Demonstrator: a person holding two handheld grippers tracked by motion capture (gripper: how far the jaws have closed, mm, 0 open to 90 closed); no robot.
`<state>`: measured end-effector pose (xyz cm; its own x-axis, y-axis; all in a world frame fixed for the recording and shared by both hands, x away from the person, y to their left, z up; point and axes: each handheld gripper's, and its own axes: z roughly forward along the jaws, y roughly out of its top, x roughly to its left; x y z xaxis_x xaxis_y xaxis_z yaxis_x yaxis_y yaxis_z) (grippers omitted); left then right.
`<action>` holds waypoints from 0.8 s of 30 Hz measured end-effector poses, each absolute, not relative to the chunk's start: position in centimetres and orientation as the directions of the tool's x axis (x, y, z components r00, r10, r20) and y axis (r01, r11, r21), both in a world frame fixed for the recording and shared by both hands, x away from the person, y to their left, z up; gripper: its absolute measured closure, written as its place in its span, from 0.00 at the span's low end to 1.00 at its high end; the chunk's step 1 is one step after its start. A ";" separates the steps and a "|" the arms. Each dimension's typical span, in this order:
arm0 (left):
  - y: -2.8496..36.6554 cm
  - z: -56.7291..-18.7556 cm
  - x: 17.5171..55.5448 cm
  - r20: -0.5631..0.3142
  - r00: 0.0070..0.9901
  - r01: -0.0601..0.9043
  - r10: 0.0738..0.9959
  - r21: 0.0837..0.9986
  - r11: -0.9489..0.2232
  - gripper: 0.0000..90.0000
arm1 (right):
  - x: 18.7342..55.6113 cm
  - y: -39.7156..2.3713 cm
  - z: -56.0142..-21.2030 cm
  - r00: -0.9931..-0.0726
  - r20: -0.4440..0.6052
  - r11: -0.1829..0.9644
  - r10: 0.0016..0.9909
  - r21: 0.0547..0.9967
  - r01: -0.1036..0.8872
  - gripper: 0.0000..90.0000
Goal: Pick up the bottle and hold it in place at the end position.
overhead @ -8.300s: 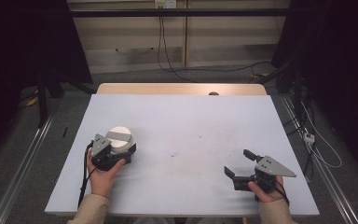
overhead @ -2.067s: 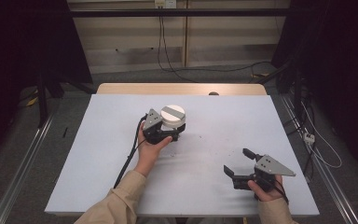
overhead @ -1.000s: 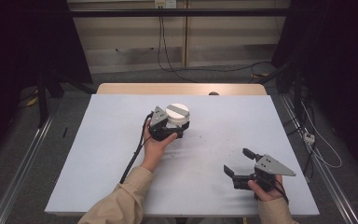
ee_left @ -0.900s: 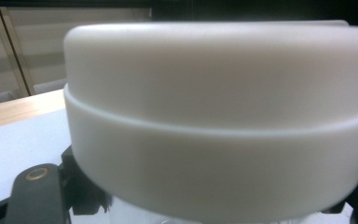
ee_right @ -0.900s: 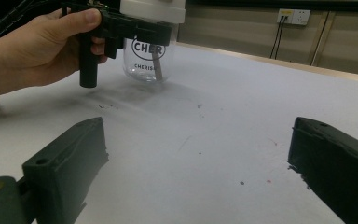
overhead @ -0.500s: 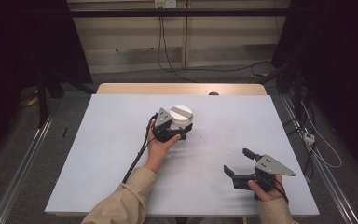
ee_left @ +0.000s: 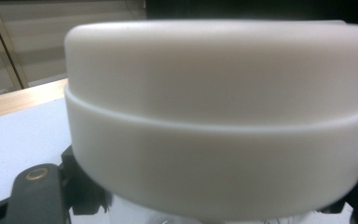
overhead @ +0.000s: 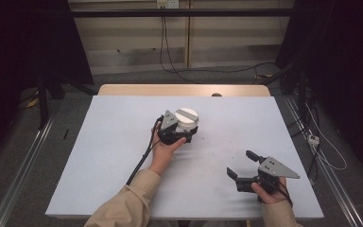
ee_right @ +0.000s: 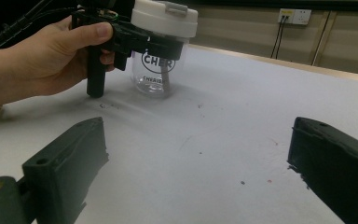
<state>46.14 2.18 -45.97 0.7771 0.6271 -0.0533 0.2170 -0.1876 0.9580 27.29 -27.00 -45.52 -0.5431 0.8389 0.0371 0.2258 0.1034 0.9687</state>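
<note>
Clear plastic jar with a white lid (overhead: pixel 186 119) stands upright mid-bench (overhead: pixel 123 142), clamped in the left tongs (overhead: pixel 179 135); right tongs (overhead: pixel 244 164), wide and empty, sit well apart, nearer the person.

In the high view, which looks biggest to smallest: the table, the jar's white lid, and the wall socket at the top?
1. Table, by far the largest.
2. Lid.
3. Socket, smallest, though it sits farther from the camera, so its true size is unsure.

High cam looks down from above my side. My left-claw cam sits v. close to the jar (ee_left: pixel 219 126). My right-claw cam looks across the table (ee_right: pixel 223 121) at that jar too.
</note>
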 end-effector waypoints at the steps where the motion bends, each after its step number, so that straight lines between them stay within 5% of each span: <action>1: 2.1 -46.0 46.1 -0.052 0.777 0.215 0.627 0.959 -0.187 0.21 | 27.3 -27.0 -45.5 -0.543 0.037 0.103 0.839 0.969 0.226 0.04; 24: 3.3 -46.0 45.4 -0.024 0.805 0.195 0.592 0.954 -0.227 0.20 | 27.7 -26.4 -45.6 -0.550 0.032 0.120 0.834 0.964 0.237 0.04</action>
